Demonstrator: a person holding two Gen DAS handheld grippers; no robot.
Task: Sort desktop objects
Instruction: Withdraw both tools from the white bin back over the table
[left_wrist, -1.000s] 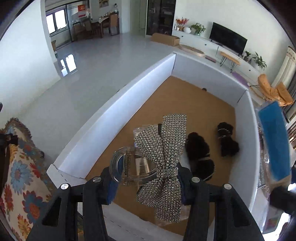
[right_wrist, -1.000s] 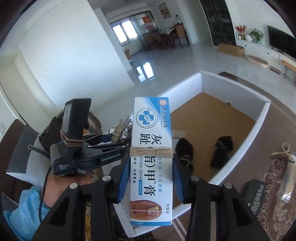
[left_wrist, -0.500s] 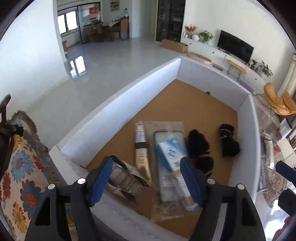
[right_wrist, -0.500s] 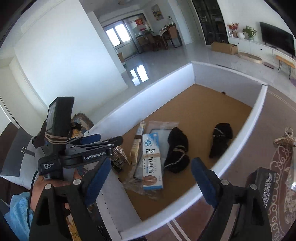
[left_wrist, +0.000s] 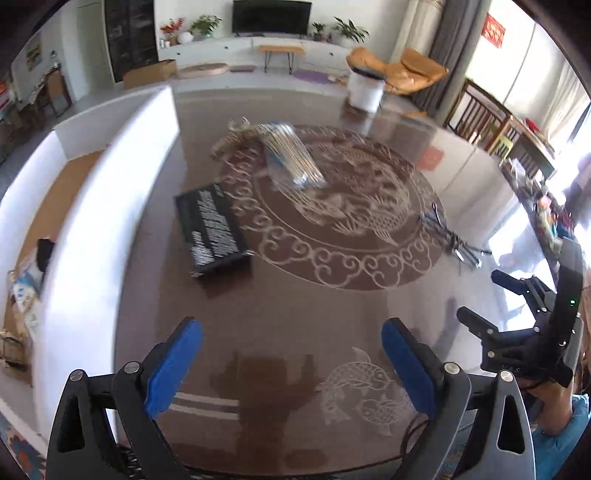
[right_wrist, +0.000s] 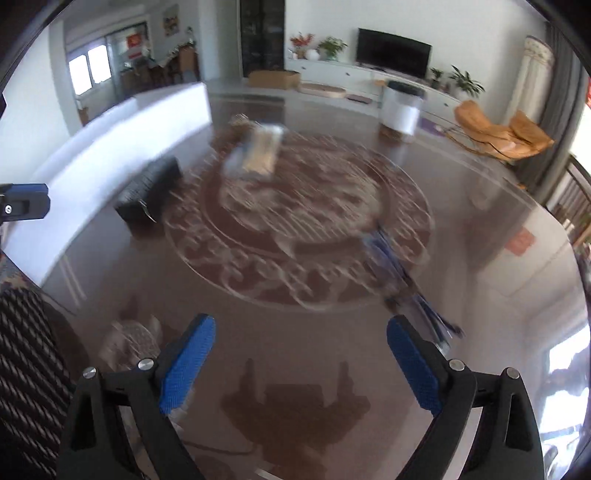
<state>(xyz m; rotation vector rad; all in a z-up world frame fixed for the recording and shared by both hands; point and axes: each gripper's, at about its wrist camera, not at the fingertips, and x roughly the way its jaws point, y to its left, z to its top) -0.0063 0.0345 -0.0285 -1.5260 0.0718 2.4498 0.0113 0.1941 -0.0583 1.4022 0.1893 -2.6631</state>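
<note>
Both claws are empty and their jaws are opening: left gripper (left_wrist: 291, 363) and right gripper (right_wrist: 301, 363) each show blue pads spread wide with only bare tabletop between them. Step in hand, as I read it: go for the next loose item on the patterned table (left_wrist: 295, 306). What's left to sort sits out on the table: a black box (left_wrist: 211, 228) just beside the white bin wall (left_wrist: 110, 192), a clear packet of stick-like items (left_wrist: 291, 155) further back, next to a pale straw-like bundle (left_wrist: 236, 136), and a bundle of thin dark-blue sticks (right_wrist: 402, 280) on the right side of the medallion pattern. To do it well: split the work. The right claw is nearest the blue sticks, so I'd take them across the bundle's middle, where they're tied, so they don't fan out. The left claw can take the black box across its short side, jaws kept wide until they straddle it. Slow down first; the right wrist view is heavily smeared. View differences: the left wrist view is sharper, shows the inside of the bin with items already lying on its brown floor (left_wrist: 44, 206), and shows the other handheld unit at the right edge. The right wrist view hides the bin interior but puts the blue sticks just ahead of its right pad (right_wrist: 413, 365).
</note>
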